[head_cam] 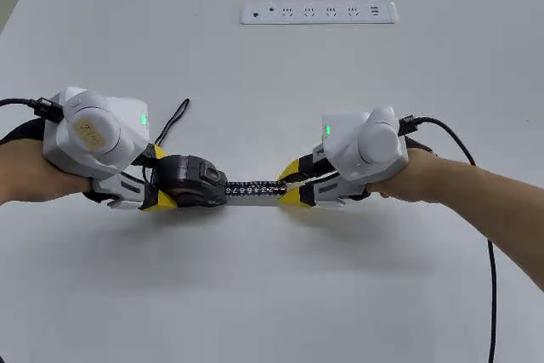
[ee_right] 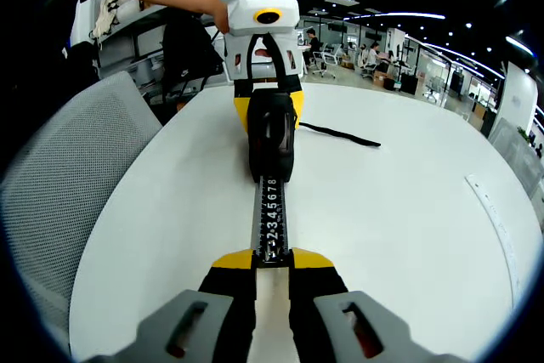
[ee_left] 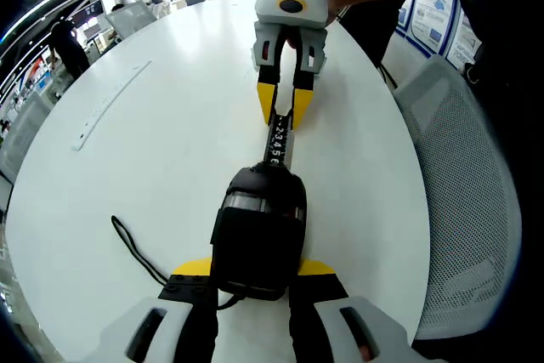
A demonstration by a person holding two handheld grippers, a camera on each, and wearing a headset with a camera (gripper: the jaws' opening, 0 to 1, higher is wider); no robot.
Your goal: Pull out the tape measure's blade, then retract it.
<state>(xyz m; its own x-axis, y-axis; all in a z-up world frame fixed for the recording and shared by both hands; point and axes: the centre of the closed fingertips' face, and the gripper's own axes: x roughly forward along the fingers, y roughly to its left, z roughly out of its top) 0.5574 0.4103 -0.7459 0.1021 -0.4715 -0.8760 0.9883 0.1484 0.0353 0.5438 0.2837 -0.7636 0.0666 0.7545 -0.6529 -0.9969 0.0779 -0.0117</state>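
1. Black tape measure (head_cam: 191, 180), low over the white counter (head_cam: 272, 295), is squeezed tight in the left gripper's (head_cam: 164, 178) jaws.
2. The right gripper's (head_cam: 290, 184) jaws pinch the end of the blade (head_cam: 255, 187). A short bit is out.
3. I think a good pull goes straight and slow, with the case steady and the blade flat.
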